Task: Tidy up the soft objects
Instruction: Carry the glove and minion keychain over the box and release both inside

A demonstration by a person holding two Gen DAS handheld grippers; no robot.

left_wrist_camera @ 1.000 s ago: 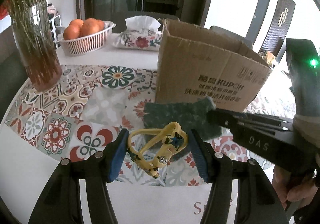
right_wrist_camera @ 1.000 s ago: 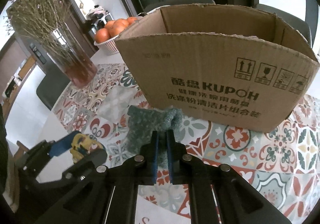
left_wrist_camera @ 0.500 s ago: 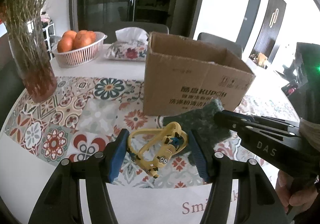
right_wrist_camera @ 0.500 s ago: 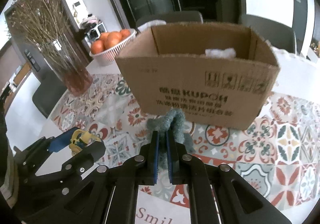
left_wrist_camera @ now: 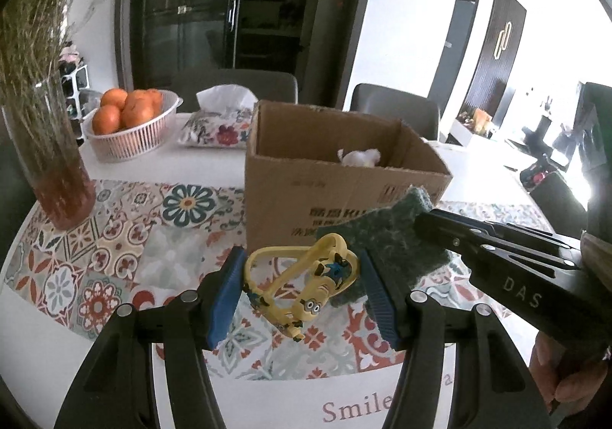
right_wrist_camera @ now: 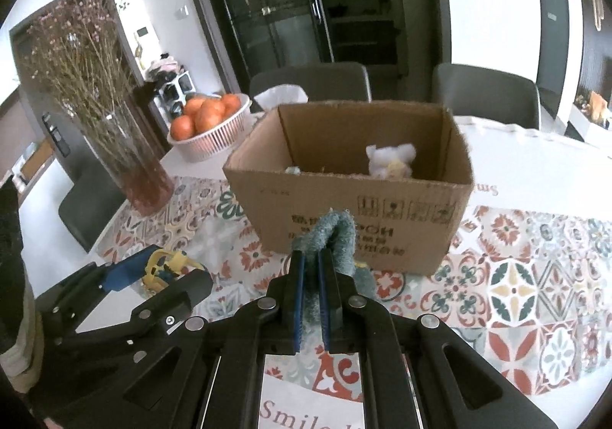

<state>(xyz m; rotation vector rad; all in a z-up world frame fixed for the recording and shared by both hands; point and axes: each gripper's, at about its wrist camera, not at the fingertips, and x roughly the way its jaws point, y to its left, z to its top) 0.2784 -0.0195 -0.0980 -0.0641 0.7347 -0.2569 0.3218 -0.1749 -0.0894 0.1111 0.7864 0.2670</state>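
Left wrist view: left gripper (left_wrist_camera: pixel 302 293) clamps a yellow toy (left_wrist_camera: pixel 306 287), right gripper (right_wrist_camera: pixel 310 299) pinches a green cloth (right_wrist_camera: pixel 336 234) before the box (right_wrist_camera: pixel 344 199).

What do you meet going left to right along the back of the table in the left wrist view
Vase of dried flowers → basket of oranges → floral tissue pack → cardboard box, with a white plush toy inside it.
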